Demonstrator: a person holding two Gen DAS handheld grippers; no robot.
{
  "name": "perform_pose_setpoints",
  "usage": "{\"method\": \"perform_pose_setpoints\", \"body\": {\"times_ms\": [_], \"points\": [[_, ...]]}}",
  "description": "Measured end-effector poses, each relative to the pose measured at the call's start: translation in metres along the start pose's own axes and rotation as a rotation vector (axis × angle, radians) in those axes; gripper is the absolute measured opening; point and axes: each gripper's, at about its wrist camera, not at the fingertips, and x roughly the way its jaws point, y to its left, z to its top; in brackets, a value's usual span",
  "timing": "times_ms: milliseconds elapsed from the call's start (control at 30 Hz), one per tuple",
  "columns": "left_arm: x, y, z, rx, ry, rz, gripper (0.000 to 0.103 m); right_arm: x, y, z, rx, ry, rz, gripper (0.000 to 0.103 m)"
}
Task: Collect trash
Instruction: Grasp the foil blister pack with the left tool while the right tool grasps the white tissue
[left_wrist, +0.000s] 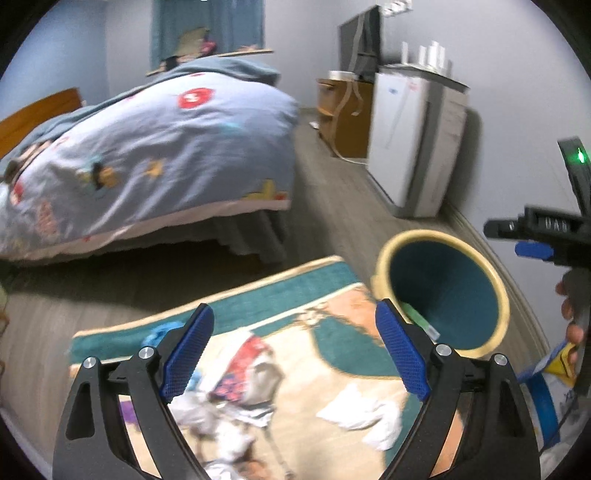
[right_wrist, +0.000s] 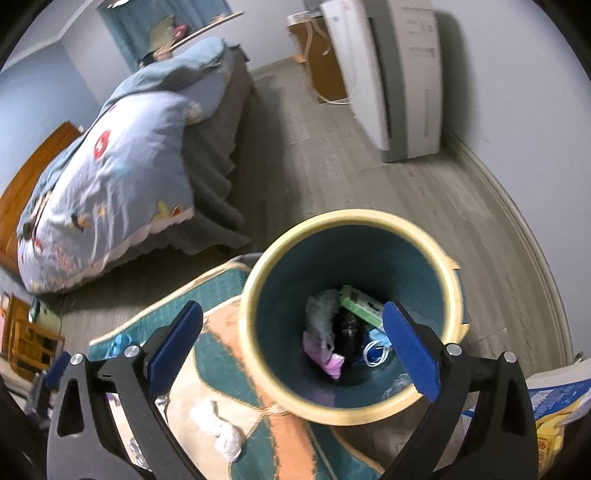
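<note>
A round trash bin (right_wrist: 454, 280) with a cream rim and teal inside stands at the rug's edge; it also shows in the left wrist view (left_wrist: 498, 291). Inside it lie a green box (right_wrist: 360, 302), a purple wrapper (right_wrist: 325, 354) and other scraps. My right gripper (right_wrist: 293, 345) is open and empty, right above the bin's mouth. My left gripper (left_wrist: 295, 349) is open and empty above the patterned rug (left_wrist: 332, 291). Crumpled white tissue (left_wrist: 364, 413) and a red-and-white wrapper (left_wrist: 247, 369) lie on the rug below it. More white tissue (right_wrist: 221, 428) shows in the right wrist view.
A bed with a blue quilt (left_wrist: 147, 147) fills the left. A white appliance (left_wrist: 413, 140) and a wooden cabinet (left_wrist: 347, 118) stand along the right wall. A blue-and-yellow package (right_wrist: 557, 406) lies right of the bin. The right-hand tool (left_wrist: 546, 236) shows at the left view's edge.
</note>
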Motion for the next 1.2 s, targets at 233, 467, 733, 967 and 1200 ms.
{"method": "perform_pose_setpoints", "body": {"times_ms": [233, 467, 733, 967, 1200], "points": [[-0.022, 0.057, -0.019, -0.053, 0.023, 0.086, 0.089, 0.009, 0.044, -0.021, -0.091, 0.037, 0.014, 0.096], [-0.041, 0.1, -0.06, -0.117, 0.078, 0.152, 0.089, 0.028, 0.07, -0.063, -0.144, 0.138, -0.035, 0.097], [-0.026, 0.113, -0.118, -0.213, 0.231, 0.141, 0.089, 0.049, 0.082, -0.1, -0.22, 0.193, -0.099, 0.097], [-0.003, 0.087, -0.145, -0.048, 0.369, 0.057, 0.089, 0.059, 0.095, -0.12, -0.359, 0.251, -0.089, 0.091], [0.023, 0.072, -0.172, 0.048, 0.542, 0.019, 0.089, 0.079, 0.107, -0.141, -0.477, 0.363, -0.066, 0.078]]}}
